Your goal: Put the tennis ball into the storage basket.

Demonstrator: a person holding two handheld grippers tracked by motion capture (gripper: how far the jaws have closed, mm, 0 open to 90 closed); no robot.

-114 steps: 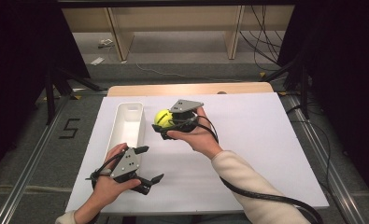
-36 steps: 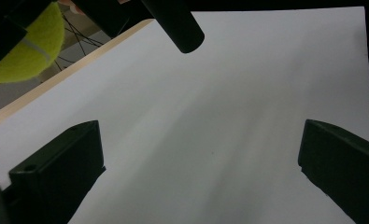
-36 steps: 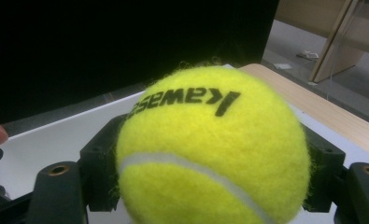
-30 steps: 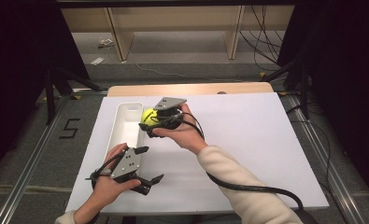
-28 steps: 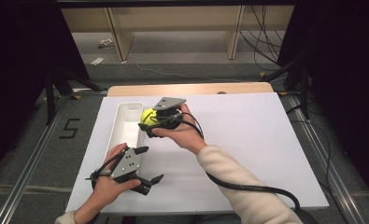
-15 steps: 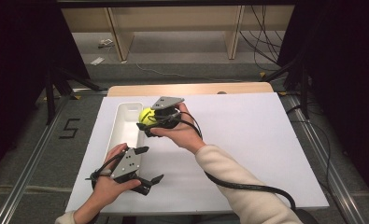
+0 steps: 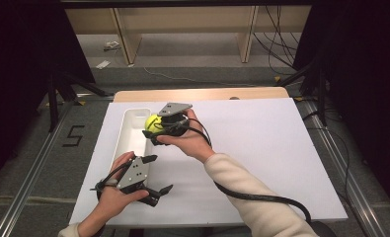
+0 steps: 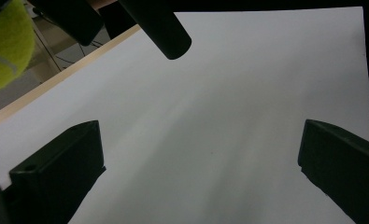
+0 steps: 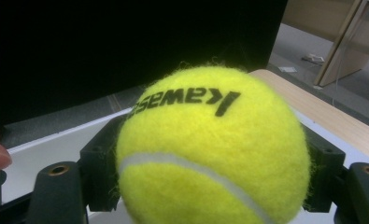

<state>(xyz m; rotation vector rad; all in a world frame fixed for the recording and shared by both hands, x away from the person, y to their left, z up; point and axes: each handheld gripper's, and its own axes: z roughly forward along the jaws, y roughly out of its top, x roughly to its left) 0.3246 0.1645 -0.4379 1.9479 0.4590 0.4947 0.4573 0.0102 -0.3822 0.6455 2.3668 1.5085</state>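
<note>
- Right gripper [image 7: 154, 129]: held above the table in the person's right hand [image 7: 192, 143]; jaws clamped on either side of the tennis ball [image 7: 153, 123].
- Tennis ball: yellow, felt-covered, with a white seam and black lettering; pinched between the right gripper's jaws, and over the right-hand edge of the white tray [image 7: 128, 136], clear of its floor.
- White tray: long, narrow and open-topped; lying under and just beyond the right gripper's tips, ahead of the left gripper [image 7: 154, 174].
- Left gripper: resting low on the white table sheet [image 7: 261, 148] in the person's left hand [image 7: 114, 196]; jaws spread wide apart, nothing between them.
- Trailing cable [image 7: 252, 196]: black, running back from the right gripper along the cream sleeve [image 7: 252, 207].
</note>
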